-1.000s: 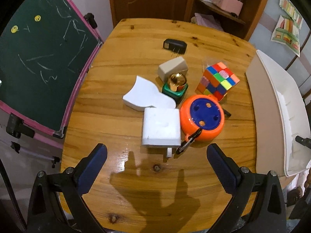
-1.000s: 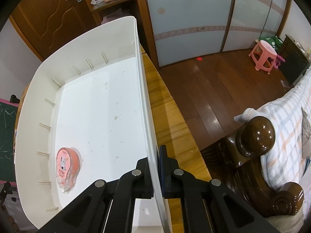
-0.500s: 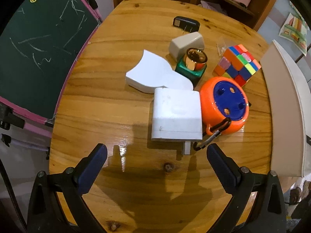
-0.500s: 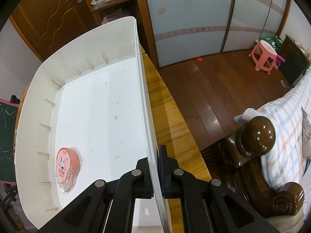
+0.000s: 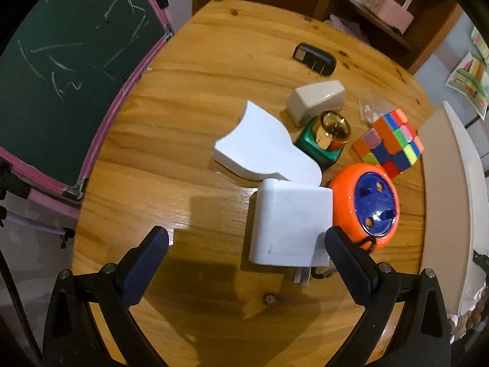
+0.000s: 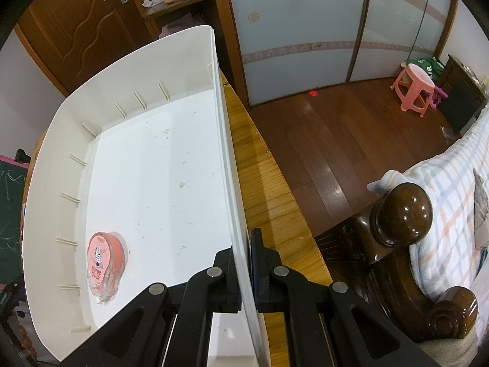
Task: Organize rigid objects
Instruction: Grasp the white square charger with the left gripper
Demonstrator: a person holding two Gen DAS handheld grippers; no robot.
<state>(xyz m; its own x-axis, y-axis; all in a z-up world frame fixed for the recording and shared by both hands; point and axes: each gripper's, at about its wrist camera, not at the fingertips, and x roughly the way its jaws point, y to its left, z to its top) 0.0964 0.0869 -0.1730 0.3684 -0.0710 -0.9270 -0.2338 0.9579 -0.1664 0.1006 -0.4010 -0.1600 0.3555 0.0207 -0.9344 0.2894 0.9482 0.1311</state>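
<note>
I pinch the white plastic bin's wall in my right gripper to steady it, while my left gripper, fingers spread, lines up on the white square charger block between them.

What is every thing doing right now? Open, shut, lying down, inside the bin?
Left gripper: jaws open, above the table, holding nothing.
Right gripper: jaws shut on the bin wall.
Bin: upright, open top.
Orange case: lying inside the bin.
White charger: lying flat, prongs toward the camera.
Orange disc: flat, touching the charger.
Cube: scrambled.
Gold-capped bottle: capped, tilted.
Black plug: lying apart.
</note>
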